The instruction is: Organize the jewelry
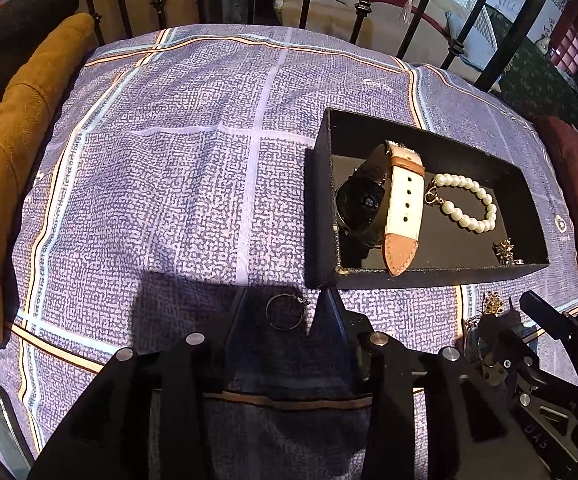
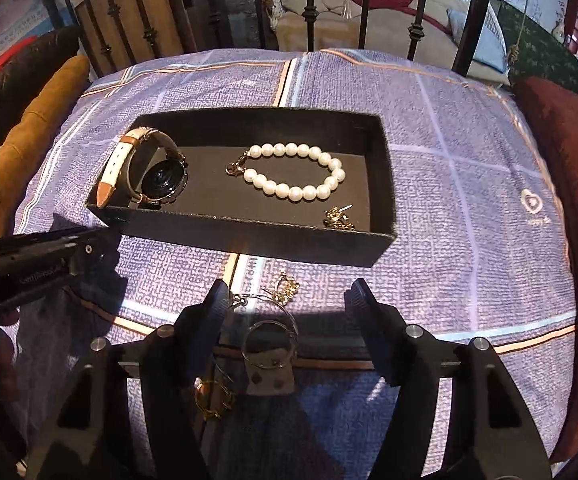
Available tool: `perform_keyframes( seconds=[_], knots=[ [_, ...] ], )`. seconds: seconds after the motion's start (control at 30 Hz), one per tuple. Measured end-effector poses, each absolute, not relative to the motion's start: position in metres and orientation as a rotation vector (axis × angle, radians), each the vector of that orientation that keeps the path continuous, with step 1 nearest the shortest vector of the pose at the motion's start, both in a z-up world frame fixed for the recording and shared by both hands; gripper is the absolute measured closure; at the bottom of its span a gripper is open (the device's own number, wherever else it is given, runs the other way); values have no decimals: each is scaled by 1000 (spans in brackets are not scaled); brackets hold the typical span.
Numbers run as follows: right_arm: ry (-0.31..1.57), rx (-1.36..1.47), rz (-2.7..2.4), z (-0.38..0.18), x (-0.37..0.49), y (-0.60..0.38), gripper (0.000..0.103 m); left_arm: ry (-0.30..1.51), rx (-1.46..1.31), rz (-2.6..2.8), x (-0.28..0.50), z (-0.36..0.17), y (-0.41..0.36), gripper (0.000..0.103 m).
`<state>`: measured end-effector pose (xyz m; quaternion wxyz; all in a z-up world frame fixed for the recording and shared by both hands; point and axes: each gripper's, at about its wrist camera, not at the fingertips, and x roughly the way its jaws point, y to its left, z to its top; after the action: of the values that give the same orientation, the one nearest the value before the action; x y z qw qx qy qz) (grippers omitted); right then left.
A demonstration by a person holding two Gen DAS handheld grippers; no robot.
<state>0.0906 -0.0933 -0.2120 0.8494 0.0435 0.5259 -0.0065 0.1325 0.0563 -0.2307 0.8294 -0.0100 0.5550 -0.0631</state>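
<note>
Both claws are gaping empty, the left gripper [image 1: 285,312] straddling a hoop [image 1: 286,311], the right gripper [image 2: 285,300] over tangled earrings [image 2: 277,300] at lower centre, risking a snag.

A large purple checked cushion [image 2: 469,168] fills the middle of both views. A mustard-brown cushion [image 1: 13,152] lies against its left edge, and a dark red cushion [image 2: 569,168] against its right. Behind its far edge stands a black iron railing [image 2: 313,8].

Quilt [image 1: 169,168] left of the black tray [image 1: 323,200] lies open; iron bedrails [image 1: 421,28] block the far side.
</note>
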Motion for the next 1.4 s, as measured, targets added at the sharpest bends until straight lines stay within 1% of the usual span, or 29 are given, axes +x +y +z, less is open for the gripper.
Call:
perform_keyframes(
  seconds=[0.03,0.07,0.13,0.17,0.2,0.23,0.27,0.3,0.5,0.73,0.77,0.83,0.9,0.93,0.97,1.0,1.03,1.07,1.1,1.27,1.4],
  knots=[
    [1122,109,-3,-216,93,-94,49,1174,-3,-131,132,-231,54,65],
    [1145,119,2,-221,95,-94,65,1172,8,-128,132,-231,52,65],
    [1144,142,9,-223,94,-95,78,1173,16,-125,132,-231,50,64],
    [1145,141,12,-222,94,-94,88,1176,11,-122,132,-232,51,66],
    [1146,140,18,-220,93,-94,93,1177,8,-118,132,-231,52,72],
    [1147,141,21,-219,91,-94,94,1178,3,-115,131,-230,54,74],
    [1143,144,21,-216,89,-95,95,1178,-12,-114,129,-230,57,79],
    [1137,151,25,-214,86,-96,96,1177,-21,-111,127,-230,59,81],
    [1122,182,25,-202,77,-108,96,1175,-20,-118,109,-228,61,81],
    [1110,167,18,-203,84,-104,95,1179,-39,-133,97,-226,65,81],
    [1114,167,17,-204,86,-103,93,1180,-42,-132,97,-226,65,81],
    [1127,180,23,-209,90,-101,84,1180,-34,-130,93,-226,63,81],
    [1128,177,11,-213,94,-99,66,1179,-20,-128,92,-227,61,81],
    [1126,168,4,-215,95,-97,59,1181,-21,-127,92,-227,61,81],
    [1126,157,-5,-218,96,-97,58,1182,-27,-126,93,-228,61,81],
    [1132,159,-5,-221,98,-95,60,1182,-31,-126,93,-228,62,81],
    [1141,173,0,-224,99,-96,65,1182,-34,-126,94,-228,62,81],
    [1145,172,-16,-225,98,-98,81,1183,-35,-126,94,-228,62,81],
    [1141,173,-20,-224,98,-100,86,1183,-34,-125,94,-228,62,81],
    [1117,190,-21,-208,87,-109,86,1193,-33,-117,95,-220,59,81],
    [1080,196,-19,-180,74,-116,86,1178,-23,-117,90,-199,50,81]
  ],
)
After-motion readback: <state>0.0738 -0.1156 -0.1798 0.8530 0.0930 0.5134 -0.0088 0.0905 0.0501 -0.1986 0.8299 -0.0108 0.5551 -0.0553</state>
